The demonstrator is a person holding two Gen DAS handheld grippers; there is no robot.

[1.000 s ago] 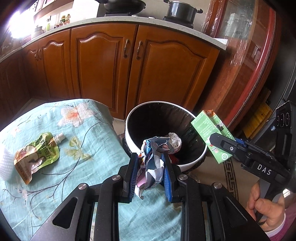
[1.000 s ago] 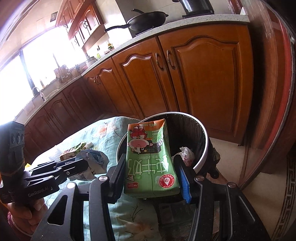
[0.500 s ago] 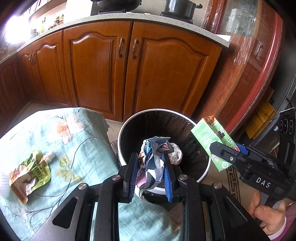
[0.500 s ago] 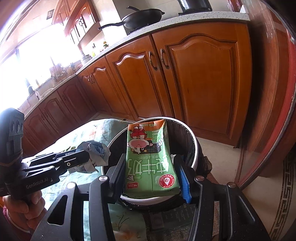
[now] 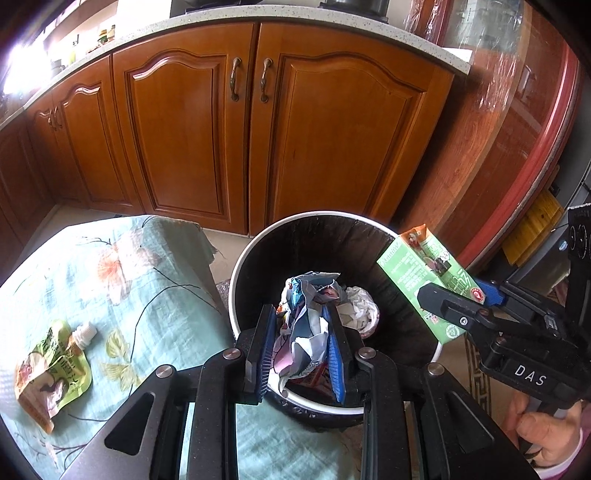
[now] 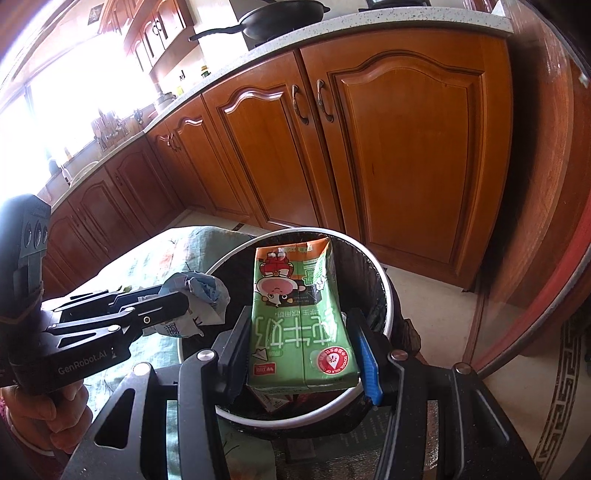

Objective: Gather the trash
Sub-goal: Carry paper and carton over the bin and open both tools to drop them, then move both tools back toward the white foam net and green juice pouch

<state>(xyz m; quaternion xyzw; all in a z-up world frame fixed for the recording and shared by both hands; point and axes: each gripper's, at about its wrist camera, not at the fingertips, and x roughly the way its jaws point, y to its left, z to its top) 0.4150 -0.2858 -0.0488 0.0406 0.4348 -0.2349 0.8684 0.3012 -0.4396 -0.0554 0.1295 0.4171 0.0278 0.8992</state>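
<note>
**Kid:** Left wrist view first. What is closest?

**Helper:** The left gripper (image 5: 302,347). Its two blue pads squeeze a crumpled wrapper (image 5: 308,325). So that one is clenched on the wrapper.

**Kid:** Where is the wrapper?

**Helper:** Up in the air, over the open top of the trash can (image 5: 258,254). The can is black inside with a white rim. More crumpled trash (image 5: 360,306) lies inside it.

**Kid:** And the other one?

**Helper:** The right gripper (image 6: 303,347) grips a green milk carton (image 6: 299,325) by its two sides. The carton is over the can too, with its end pointing away from the camera. A hand (image 5: 546,439) holds that gripper's handle.

**Kid:** What is beside the can?

**Helper:** A table with a light green flowery cloth (image 5: 122,288). The can stands just beside its edge. A squashed green pouch (image 5: 51,365) with a white cap lies on the cloth, well apart from the can.

**Kid:** And far away?

**Helper:** Brown wooden cupboards (image 5: 207,140) behind the can, with a speckled counter (image 6: 406,22) on top. A black pan (image 6: 280,18) sits up there.
</note>
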